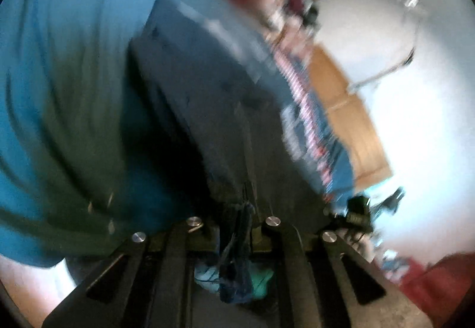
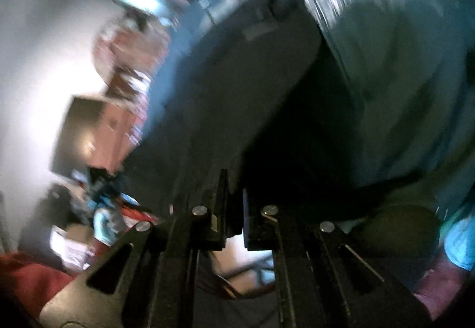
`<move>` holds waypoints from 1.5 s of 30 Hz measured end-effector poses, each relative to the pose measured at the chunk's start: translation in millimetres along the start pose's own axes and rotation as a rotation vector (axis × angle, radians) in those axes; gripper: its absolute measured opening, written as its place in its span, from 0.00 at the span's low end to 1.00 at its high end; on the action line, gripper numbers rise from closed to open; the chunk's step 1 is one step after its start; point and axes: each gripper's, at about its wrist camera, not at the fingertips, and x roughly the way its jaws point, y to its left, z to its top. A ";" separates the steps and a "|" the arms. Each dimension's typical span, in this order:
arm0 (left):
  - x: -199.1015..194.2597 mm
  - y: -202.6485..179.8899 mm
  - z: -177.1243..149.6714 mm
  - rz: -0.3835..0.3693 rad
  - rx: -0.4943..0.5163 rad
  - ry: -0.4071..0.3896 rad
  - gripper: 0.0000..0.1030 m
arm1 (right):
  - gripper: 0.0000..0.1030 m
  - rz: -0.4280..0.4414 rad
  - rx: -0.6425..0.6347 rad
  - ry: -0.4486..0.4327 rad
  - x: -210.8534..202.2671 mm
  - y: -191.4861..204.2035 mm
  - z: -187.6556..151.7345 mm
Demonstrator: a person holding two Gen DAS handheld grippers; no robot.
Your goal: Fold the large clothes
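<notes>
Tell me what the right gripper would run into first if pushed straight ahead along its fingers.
Probably the dark grey garment stretched right ahead of the right gripper; the teal clothing lies off to the side. Blur leaves depth unclear.

Both wrist views look upward, close against the same dark garment

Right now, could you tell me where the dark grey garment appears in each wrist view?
Left wrist view: the dark grey garment fills the centre, running down into the left gripper.
Right wrist view: it spans the centre, reaching the right gripper.
Shared landmark: the person's teal shirt beside it.
</notes>
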 end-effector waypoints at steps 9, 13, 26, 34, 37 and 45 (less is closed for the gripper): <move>3.8 -35.2 67.6 -0.071 0.057 -0.099 0.09 | 0.06 0.042 -0.071 -0.110 -25.4 31.9 60.0; 16.5 -44.0 115.7 -0.063 0.089 -0.125 0.09 | 0.06 0.029 -0.120 -0.145 -15.5 48.3 122.1; 197.8 18.7 316.4 0.259 0.104 -0.038 0.18 | 0.25 -0.159 -0.183 -0.064 127.9 9.4 363.5; 281.6 116.9 323.5 0.373 -0.032 0.102 0.20 | 0.42 -0.318 -0.130 -0.034 185.7 -60.6 372.4; 276.9 119.3 323.5 0.342 -0.047 0.096 0.21 | 0.42 -0.360 -0.167 0.020 208.0 -65.9 360.8; 264.9 107.2 338.2 0.340 -0.016 0.093 0.21 | 0.07 -0.456 -0.227 0.019 221.3 -67.4 347.6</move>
